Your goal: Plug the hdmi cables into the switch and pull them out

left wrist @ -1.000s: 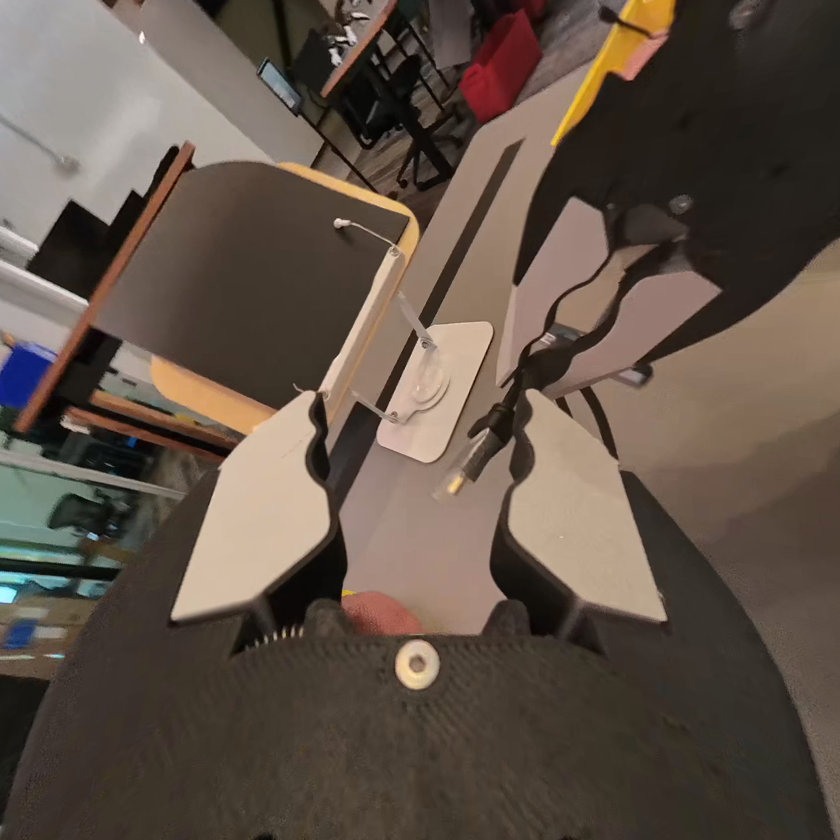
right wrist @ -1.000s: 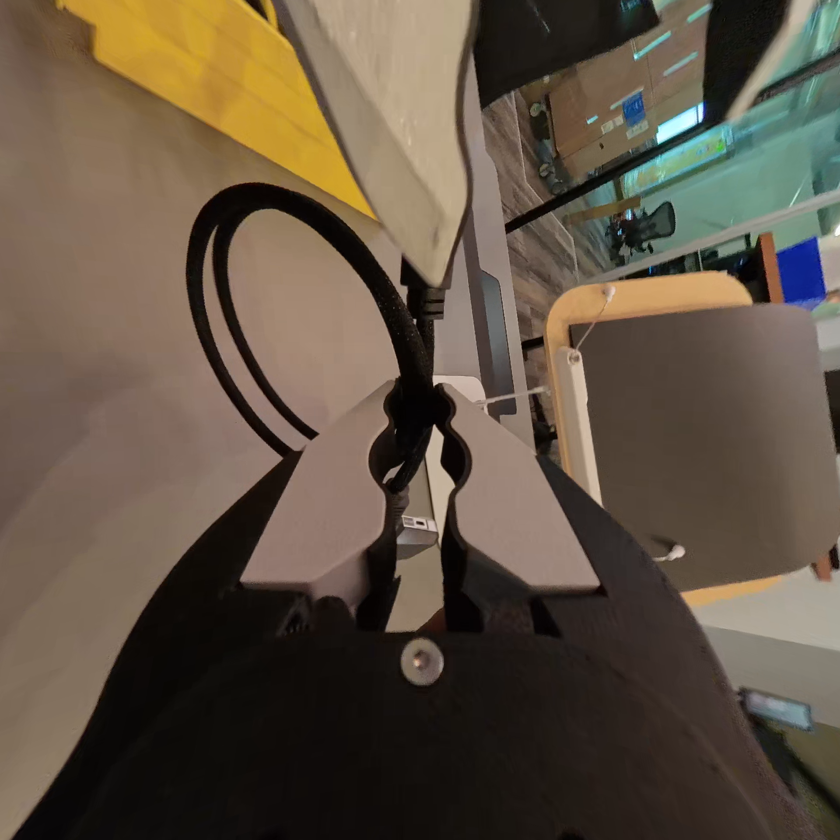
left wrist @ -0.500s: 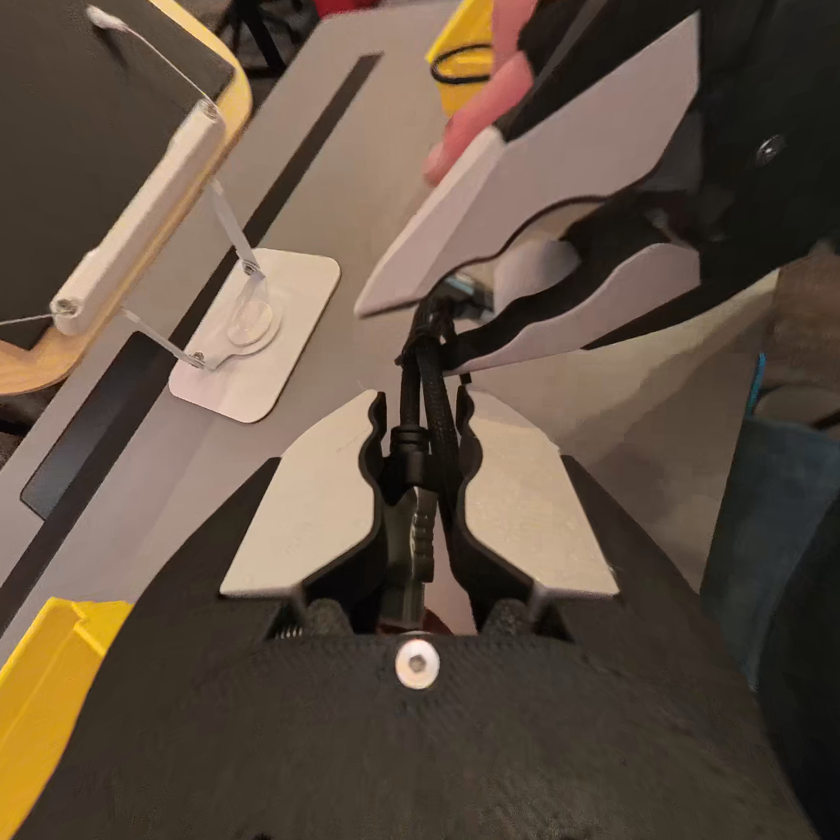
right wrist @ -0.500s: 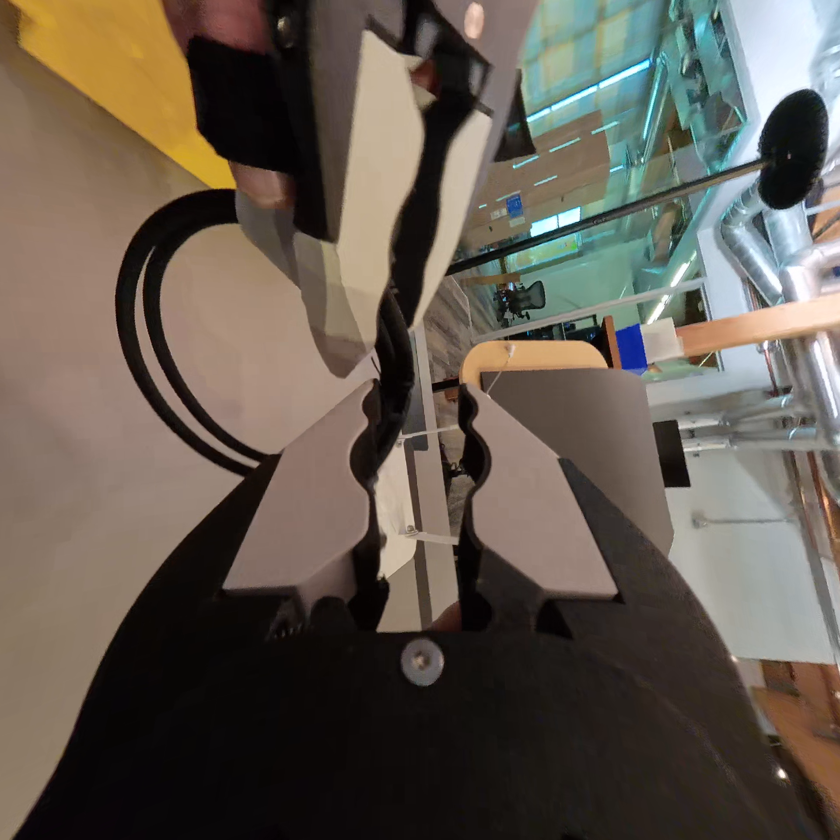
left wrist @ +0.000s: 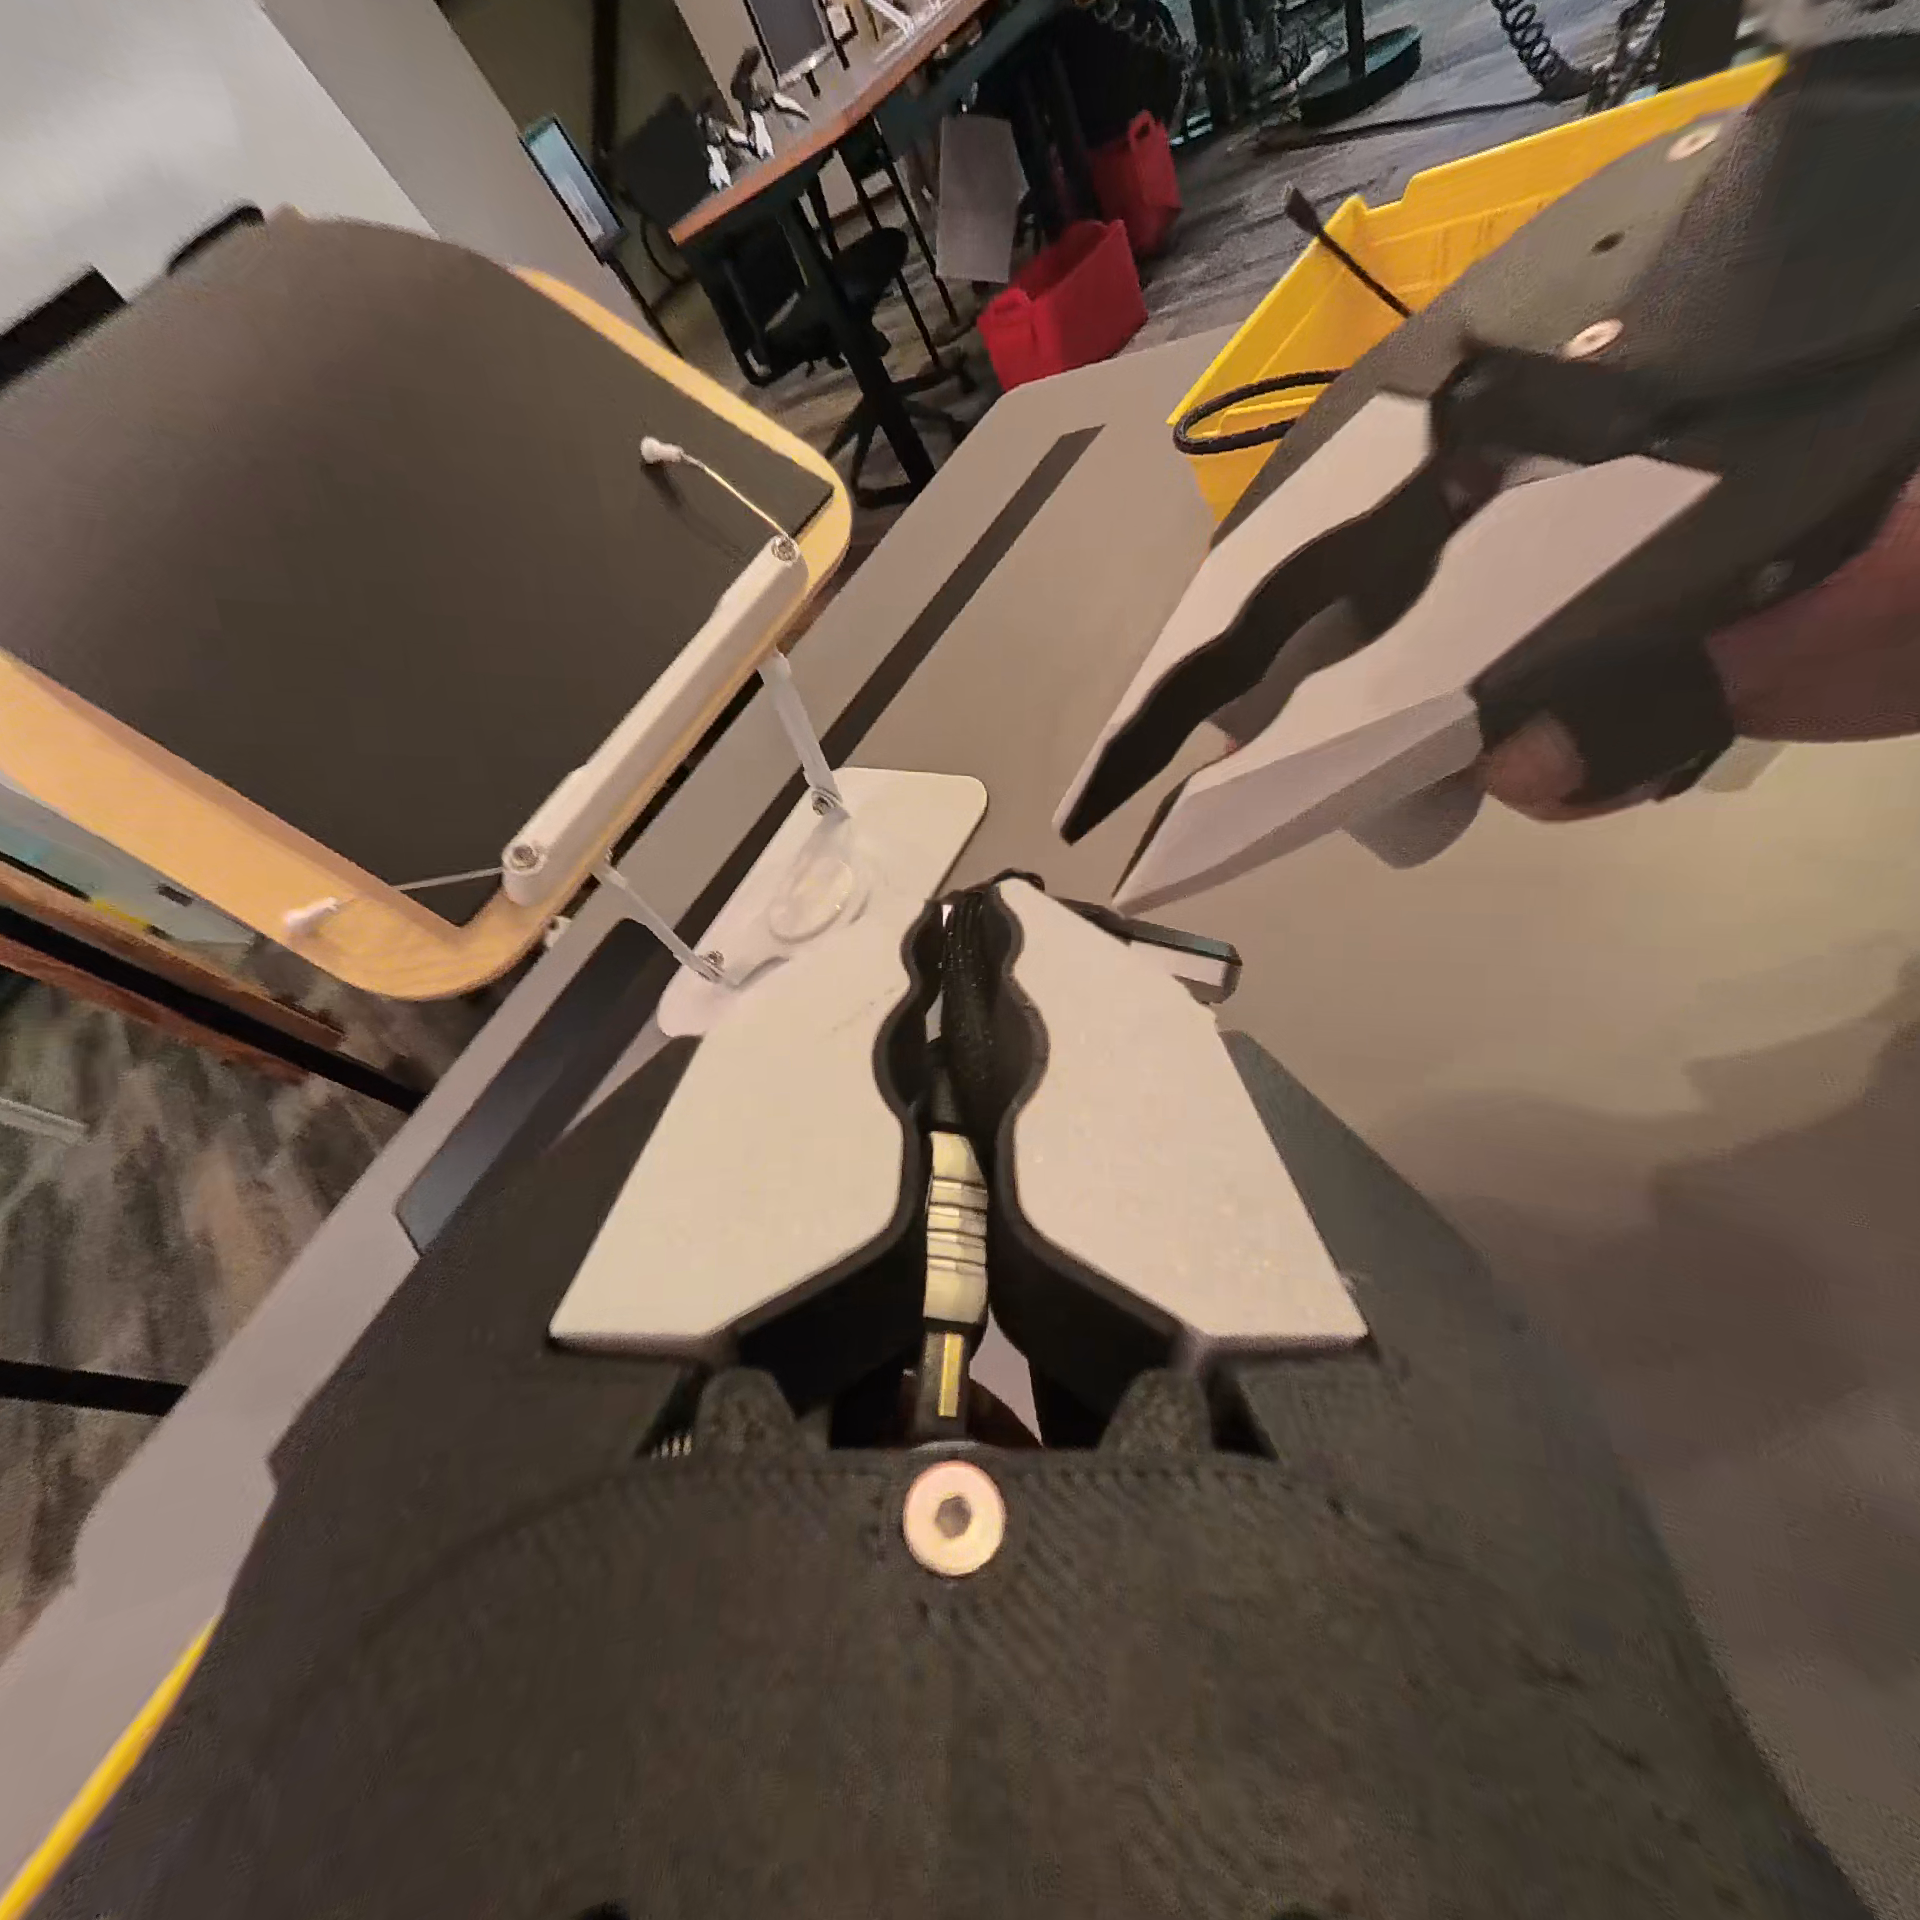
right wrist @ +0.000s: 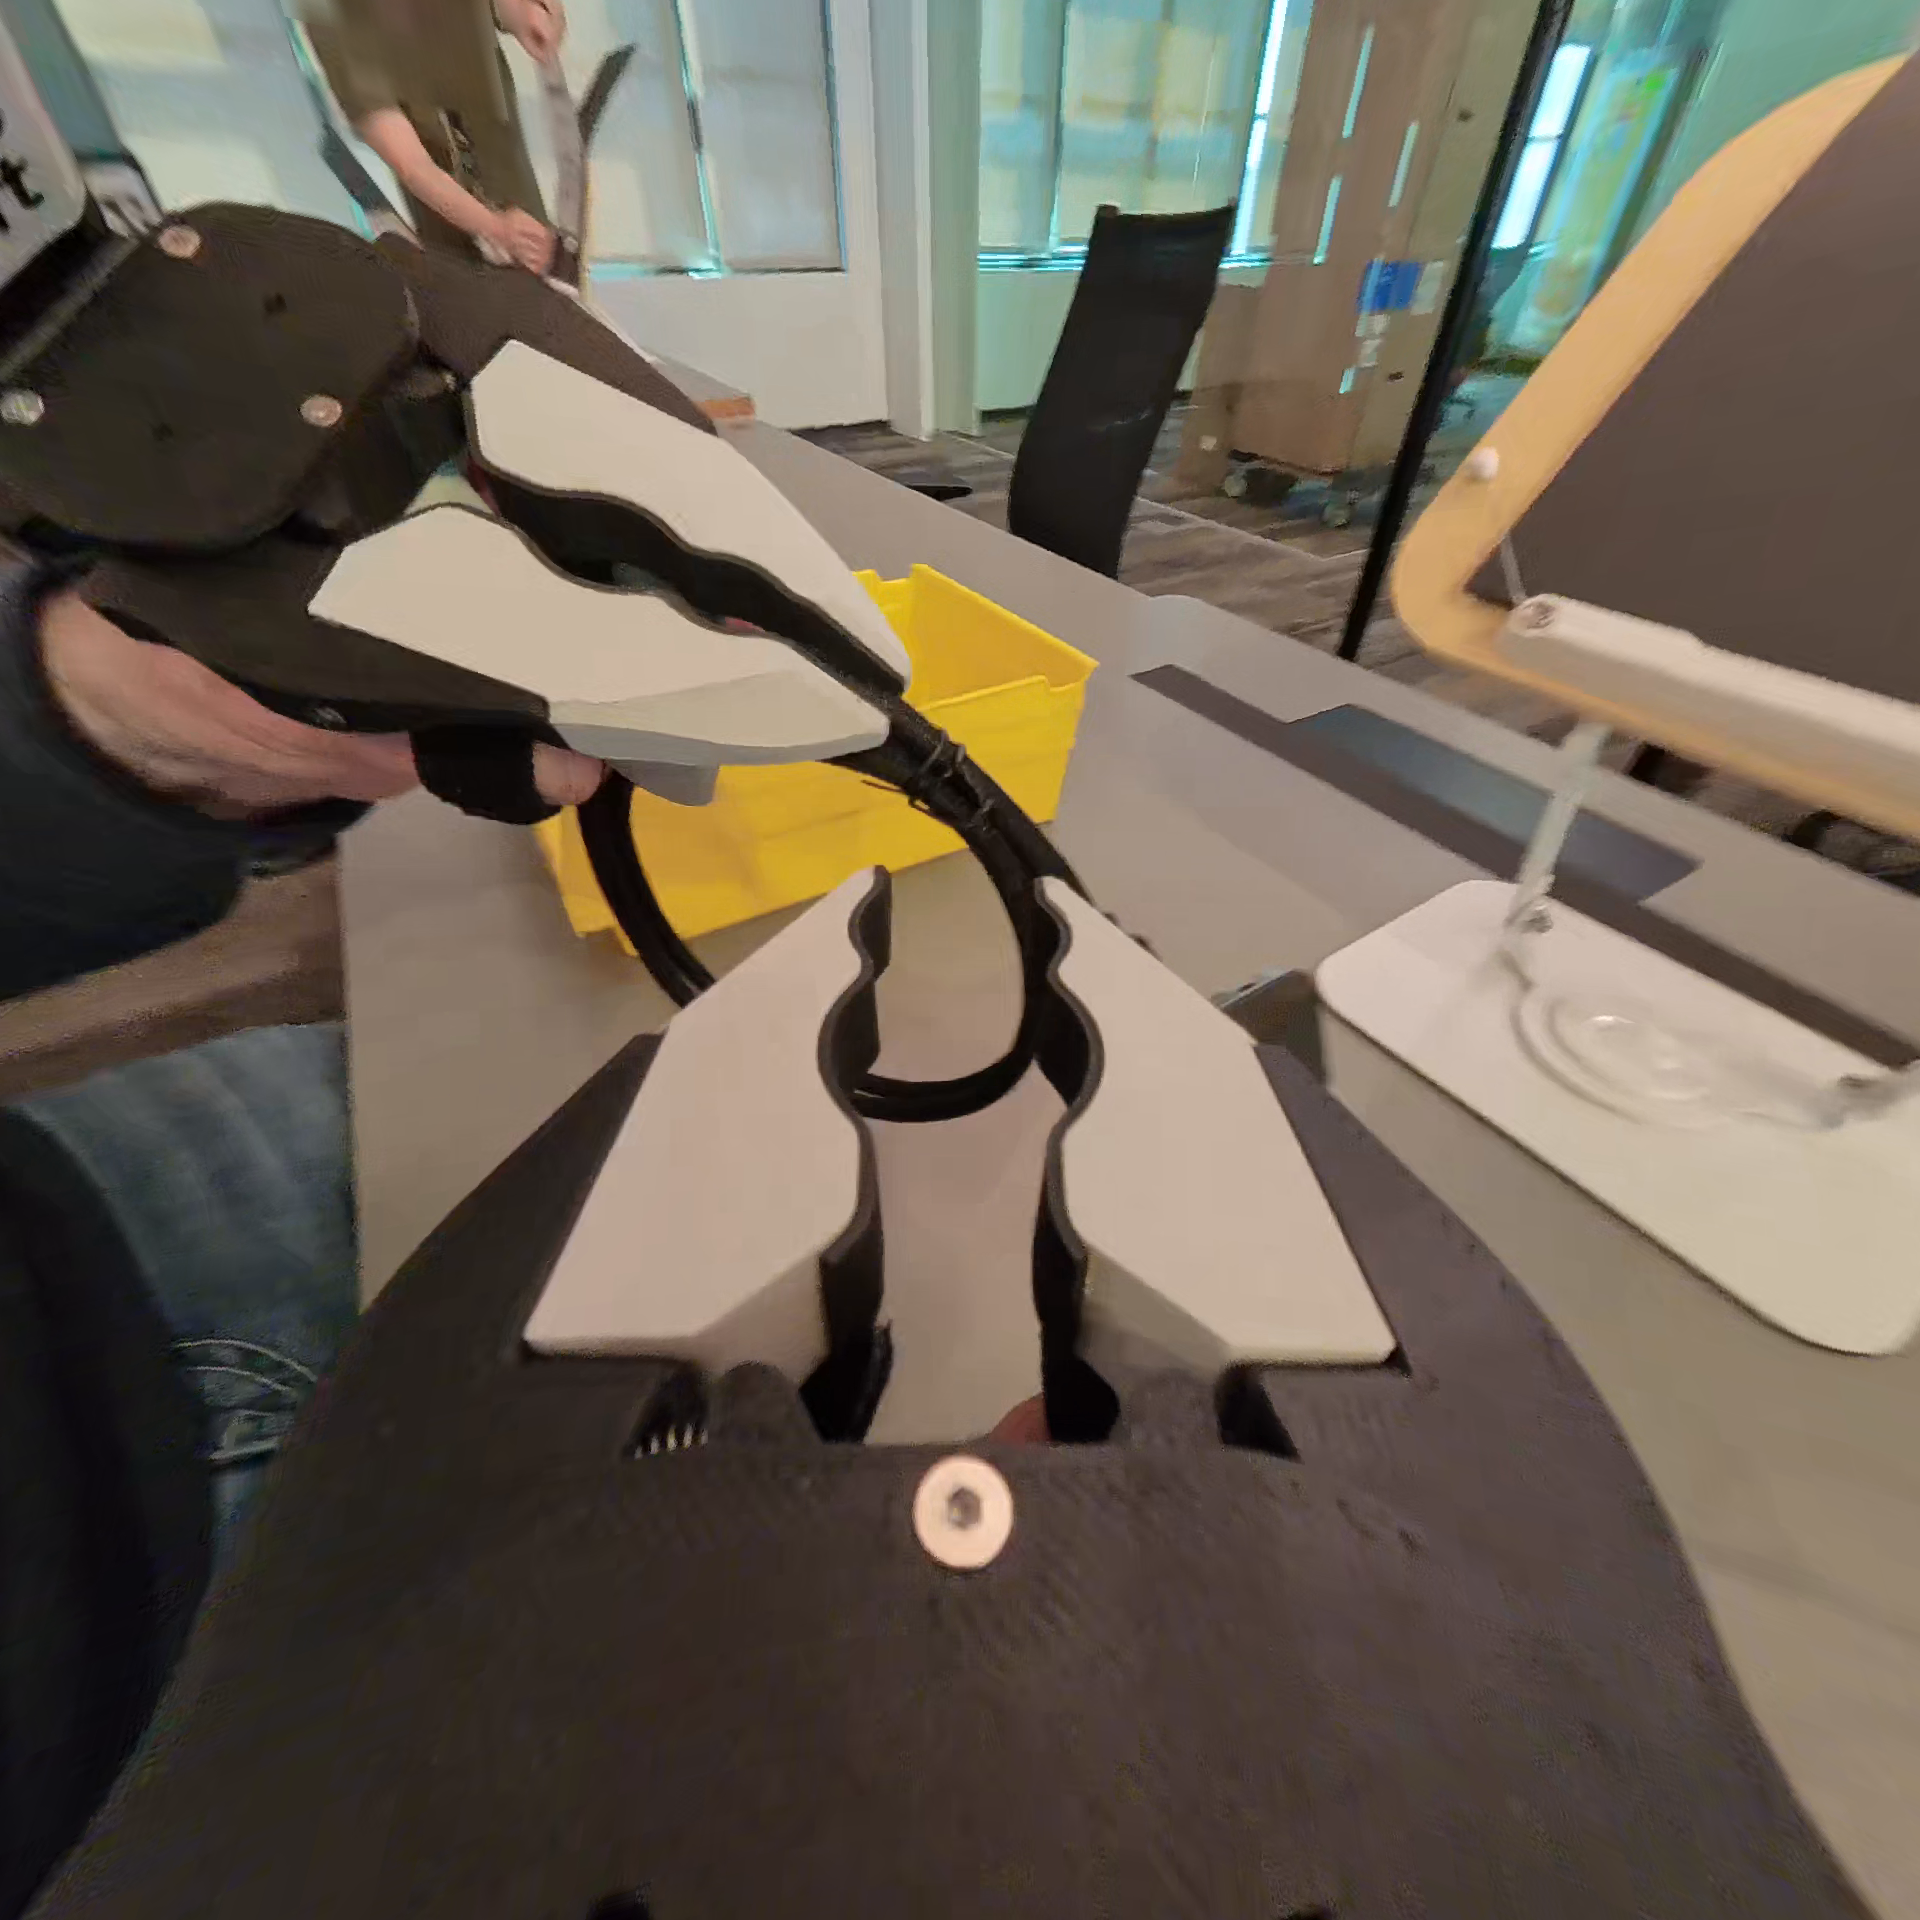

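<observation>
Nearest in the left wrist view, the left tool [left wrist: 961, 997] is clamped on the cable [left wrist: 971, 1023] — its metal plug [left wrist: 951, 1247] lies back between the fingers, pointing toward the camera, so it probably needs re-gripping before any insertion. The right tool [right wrist: 961, 940] stands partly open and empty; in its view the cable loops down over the grey surface [right wrist: 1195, 831] between and beyond its fingers, seemingly untouched by them. Just beyond the left tool's right finger a small dark edge [left wrist: 1195, 951] shows, possibly the switch, though I cannot tell. Farther left stands a white stand [left wrist: 894, 842]; a yellow bin [right wrist: 977, 707] sits at the far side. Judging by this, the plugging step is in hand — next the plug must be turned toward a port.
</observation>
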The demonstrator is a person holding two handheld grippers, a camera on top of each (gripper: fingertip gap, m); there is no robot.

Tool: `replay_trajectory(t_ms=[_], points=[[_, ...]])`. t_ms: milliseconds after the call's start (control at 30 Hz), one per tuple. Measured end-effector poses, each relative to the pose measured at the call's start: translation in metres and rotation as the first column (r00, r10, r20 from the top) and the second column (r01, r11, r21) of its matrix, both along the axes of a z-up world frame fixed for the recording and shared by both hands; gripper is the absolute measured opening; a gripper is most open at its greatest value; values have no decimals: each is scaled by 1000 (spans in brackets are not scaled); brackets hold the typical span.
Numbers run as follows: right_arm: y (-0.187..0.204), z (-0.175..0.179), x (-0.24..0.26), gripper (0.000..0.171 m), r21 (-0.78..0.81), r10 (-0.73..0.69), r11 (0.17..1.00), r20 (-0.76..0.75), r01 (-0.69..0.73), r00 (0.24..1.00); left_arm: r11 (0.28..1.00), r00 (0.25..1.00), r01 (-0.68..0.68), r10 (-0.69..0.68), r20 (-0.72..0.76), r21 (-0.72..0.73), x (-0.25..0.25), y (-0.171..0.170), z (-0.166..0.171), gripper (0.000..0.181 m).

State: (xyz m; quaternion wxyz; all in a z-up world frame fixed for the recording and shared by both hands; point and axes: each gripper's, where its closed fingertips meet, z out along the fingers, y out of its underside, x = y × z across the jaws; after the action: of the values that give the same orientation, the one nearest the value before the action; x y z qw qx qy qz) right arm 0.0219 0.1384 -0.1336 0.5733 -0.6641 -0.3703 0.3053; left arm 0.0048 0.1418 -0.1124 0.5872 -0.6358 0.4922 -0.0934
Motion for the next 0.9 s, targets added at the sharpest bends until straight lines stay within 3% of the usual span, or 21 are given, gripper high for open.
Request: replay_trajectory(t_ms=[133,300,467,633,767,833,900], points=[[-7,8,-9,24,-73,86,992,-196,-102,977,992,999,20,-16,-32,123,5,-6,7,6],[-9,25,-4,13,-175,114,958,-488,-225,865,954,994,31,0,-105,297,10,-14,11,6],[-9,27,1,0,-183,110,951,-550,-248,828,910,990,38,21,-136,414,15,-20,15,6],[-13,27,2,0,-32,131,988,-359,-153,924,920,993,35,12,-117,391,14,-21,18,6],[-16,29,5,0,235,81,970,-40,-69,996,948,997,19,4,-72,317,15,-22,21,6],[-19,31,7,0,429,13,899,176,-89,984,967,999,22,-13,-36,253,16,-23,23,6],[-24,31,11,0,646,-130,738,423,-198,897,985,999,47,-48,3,167,18,-27,23,6]])
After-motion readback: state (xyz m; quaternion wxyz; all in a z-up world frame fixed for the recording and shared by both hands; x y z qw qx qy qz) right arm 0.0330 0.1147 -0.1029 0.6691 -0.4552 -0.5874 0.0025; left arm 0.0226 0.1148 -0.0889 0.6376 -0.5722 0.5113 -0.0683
